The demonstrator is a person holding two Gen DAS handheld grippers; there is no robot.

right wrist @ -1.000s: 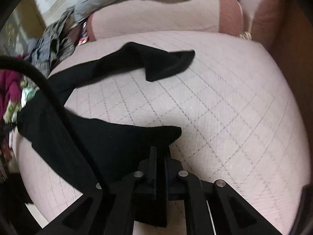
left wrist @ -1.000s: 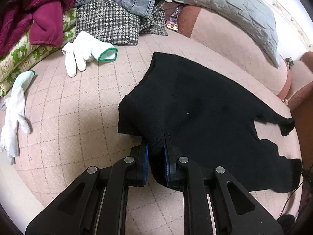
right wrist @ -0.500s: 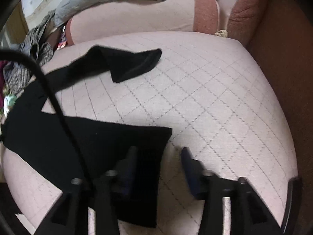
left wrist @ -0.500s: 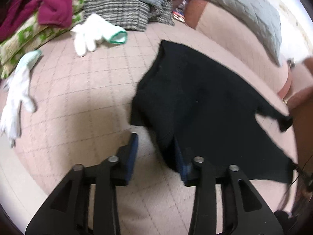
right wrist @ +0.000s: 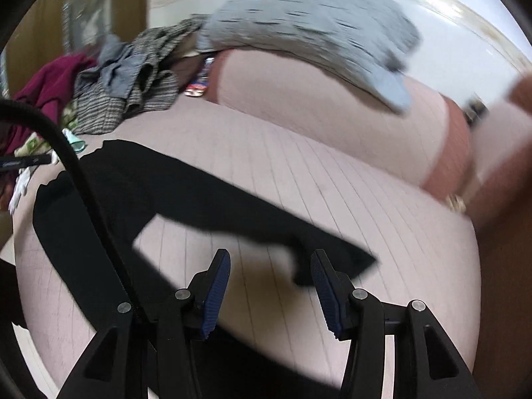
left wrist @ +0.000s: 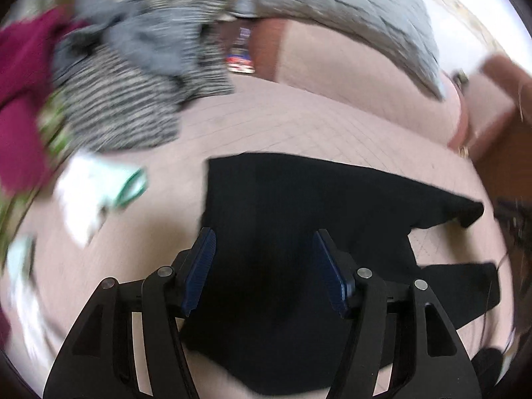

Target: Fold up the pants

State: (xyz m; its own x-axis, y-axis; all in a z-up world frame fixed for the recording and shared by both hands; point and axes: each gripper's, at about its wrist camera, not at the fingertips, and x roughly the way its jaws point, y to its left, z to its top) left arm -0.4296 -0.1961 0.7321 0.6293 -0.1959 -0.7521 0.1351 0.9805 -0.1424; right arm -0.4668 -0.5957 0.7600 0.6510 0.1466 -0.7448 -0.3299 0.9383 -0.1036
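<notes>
Both of my tools gape empty above the sofa seat (left wrist: 299, 123): the left tool (left wrist: 264, 266) over the black pants (left wrist: 299, 206), the right tool (right wrist: 270, 282) beside a leg end.

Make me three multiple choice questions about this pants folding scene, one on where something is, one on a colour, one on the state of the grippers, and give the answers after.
1. Where do the black pants lie?
A. on the pink quilted cushion
B. on a wooden floor
C. in a basket

2. What colour are the pads on the left gripper fingers?
A. red
B. blue
C. white

3. What state are the left gripper and the right gripper in?
A. both shut on the pants
B. only the left open
C. both open, holding nothing

Answers:
1 A, the pants are spread flat over the cushion.
2 B, the ribbed inner pads show blue.
3 C, a wide gap shows between each pair of fingers and no cloth is pinched.
</notes>
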